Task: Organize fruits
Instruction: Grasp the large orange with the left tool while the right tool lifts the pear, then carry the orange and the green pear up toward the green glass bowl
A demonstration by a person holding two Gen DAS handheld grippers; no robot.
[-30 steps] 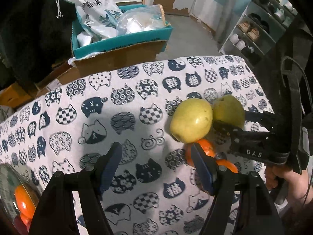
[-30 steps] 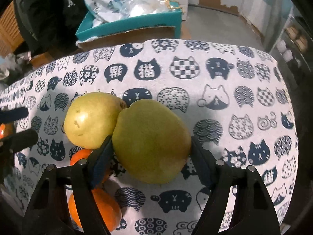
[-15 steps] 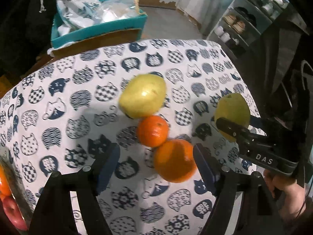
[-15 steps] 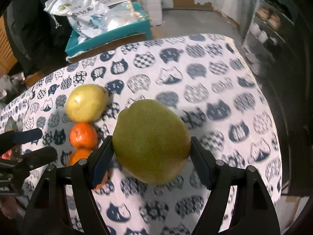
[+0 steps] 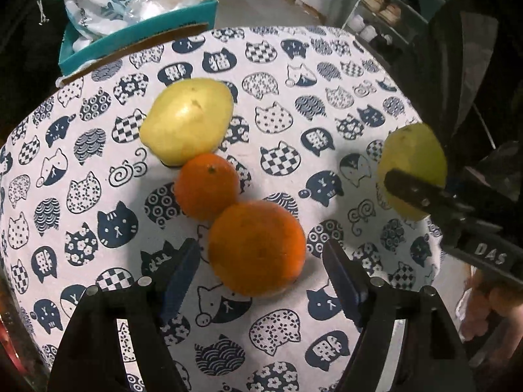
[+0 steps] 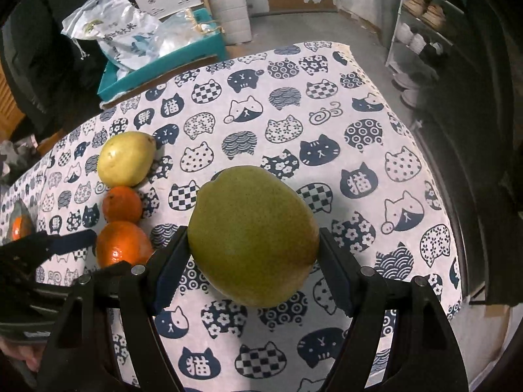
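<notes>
Meanwhile, the right hand-held gripper [image 6: 253,258] clamps the green pear [image 6: 253,240] near the desk's [image 6: 408,137] right edge, while the left hand-held gripper [image 5: 261,271] gapes wide around the large orange [image 5: 256,248].

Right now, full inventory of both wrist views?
green pear: 1, green, clamped in the right tool above the cloth
yellow pear: 1, yellow, on the cloth, far end of the fruit row
small orange: 1, orange, touching the yellow pear
large orange: 1, orange, between the left tool's fingers
tablecloth: 1, white with navy cats
teal box: 1, holds plastic bags, beyond the table
shoe rack: 1, far right
left tool: open
right tool: shut on the pear
</notes>
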